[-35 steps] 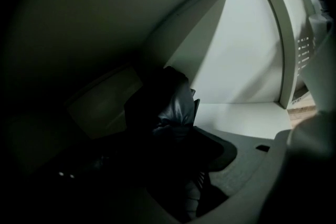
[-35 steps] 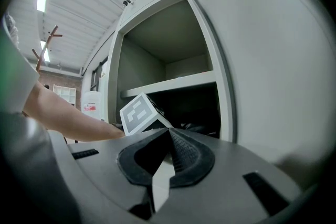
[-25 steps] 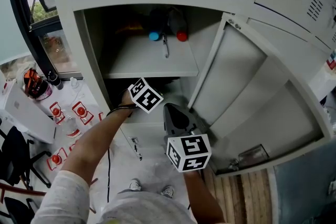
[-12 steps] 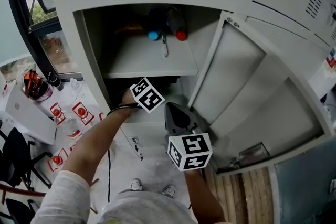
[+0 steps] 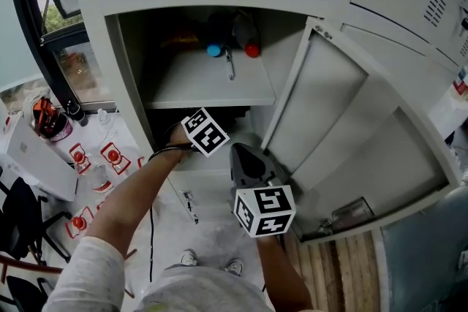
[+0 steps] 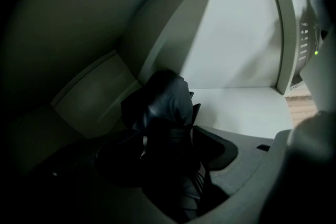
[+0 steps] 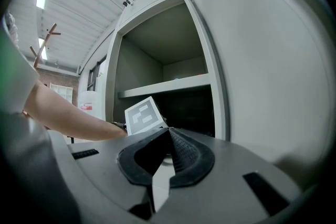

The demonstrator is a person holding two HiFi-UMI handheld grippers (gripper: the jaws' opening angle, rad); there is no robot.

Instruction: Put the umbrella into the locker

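The black folded umbrella sits between the jaws of my left gripper, which is shut on it. Both are deep in the dim lower compartment of the grey locker, the umbrella's far end close to the compartment's back corner. In the head view only the left gripper's marker cube shows at the compartment mouth; the umbrella is hidden there. My right gripper hangs outside, just below and right of that opening. Its jaws are shut, with nothing held.
The locker door stands open to the right, close beside my right gripper. On the shelf above lie a blue-capped bottle and a red-capped bottle. Red-and-white items lie on the floor at left.
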